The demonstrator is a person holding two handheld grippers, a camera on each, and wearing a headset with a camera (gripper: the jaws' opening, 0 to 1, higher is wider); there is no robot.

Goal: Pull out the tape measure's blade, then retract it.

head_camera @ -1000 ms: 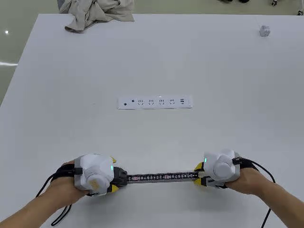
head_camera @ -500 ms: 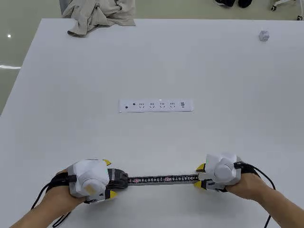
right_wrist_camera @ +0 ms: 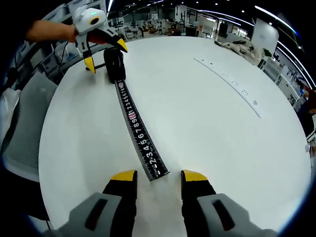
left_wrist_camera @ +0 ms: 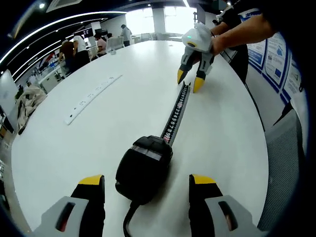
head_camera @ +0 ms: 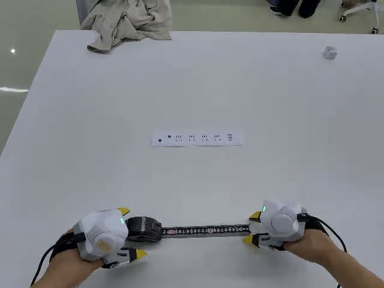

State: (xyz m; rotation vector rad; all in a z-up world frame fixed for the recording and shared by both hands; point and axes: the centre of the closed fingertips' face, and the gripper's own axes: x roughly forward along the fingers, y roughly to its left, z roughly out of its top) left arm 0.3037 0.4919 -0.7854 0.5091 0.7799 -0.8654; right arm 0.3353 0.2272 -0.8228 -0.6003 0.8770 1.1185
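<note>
The black tape measure case (head_camera: 144, 228) lies on the white table, its blade (head_camera: 207, 230) drawn out flat to the right. My left gripper (head_camera: 132, 233) is open just behind the case, jaws apart on either side of it without touching. In the left gripper view the case (left_wrist_camera: 144, 168) sits between the yellow tips of the left gripper (left_wrist_camera: 145, 180), and the blade (left_wrist_camera: 177, 111) runs to the right gripper (left_wrist_camera: 189, 81). My right gripper (head_camera: 251, 228) is open at the blade's end. In its own view the blade tip (right_wrist_camera: 155, 173) lies just ahead of the right gripper (right_wrist_camera: 158, 176).
A white power strip (head_camera: 197, 139) lies mid-table beyond the tape. A crumpled beige cloth (head_camera: 126, 21) sits at the far left edge and a small grey object (head_camera: 329, 53) at the far right. The near table edge is close below both hands.
My left gripper has opened and drawn back leftward off the case, which now lies bare. The right gripper's jaws have spread a little. The blade stays extended on the table.
</note>
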